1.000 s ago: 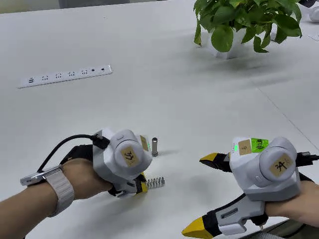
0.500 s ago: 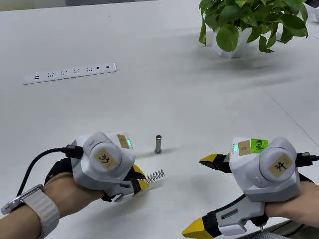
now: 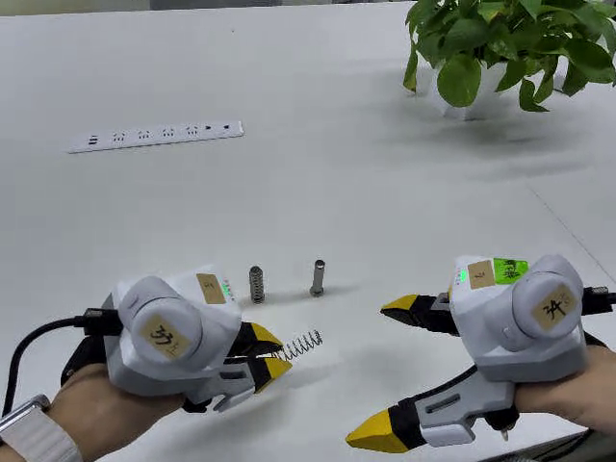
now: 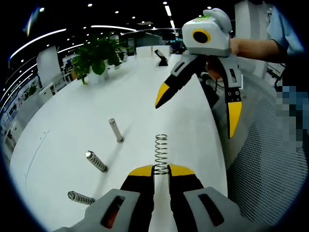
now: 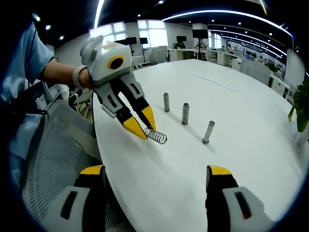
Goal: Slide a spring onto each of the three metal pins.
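My left gripper (image 3: 271, 353) is shut on one end of a loose spring (image 3: 300, 344), which sticks out forward and to the right just above the white table. In the left gripper view the spring (image 4: 161, 153) rises from the closed tips (image 4: 161, 170). A bare metal pin (image 3: 318, 277) stands upright just beyond it. To its left stands a pin wearing a spring (image 3: 257, 284). The right gripper view shows two sprung pins (image 5: 166, 102) (image 5: 185, 113) and the bare pin (image 5: 208, 132). My right gripper (image 3: 385, 371) is open and holds nothing, to the right of the pins.
A white power strip (image 3: 159, 136) lies at the far left of the table. A potted green plant (image 3: 510, 43) stands at the far right. The table's near edge runs close under both hands, with a mesh chair (image 5: 58, 145) below it.
My left gripper has drawn back to the left with the spring still in it, uncovering a sprung pin beside the bare one. The right gripper has stayed put; the head camera shifted.
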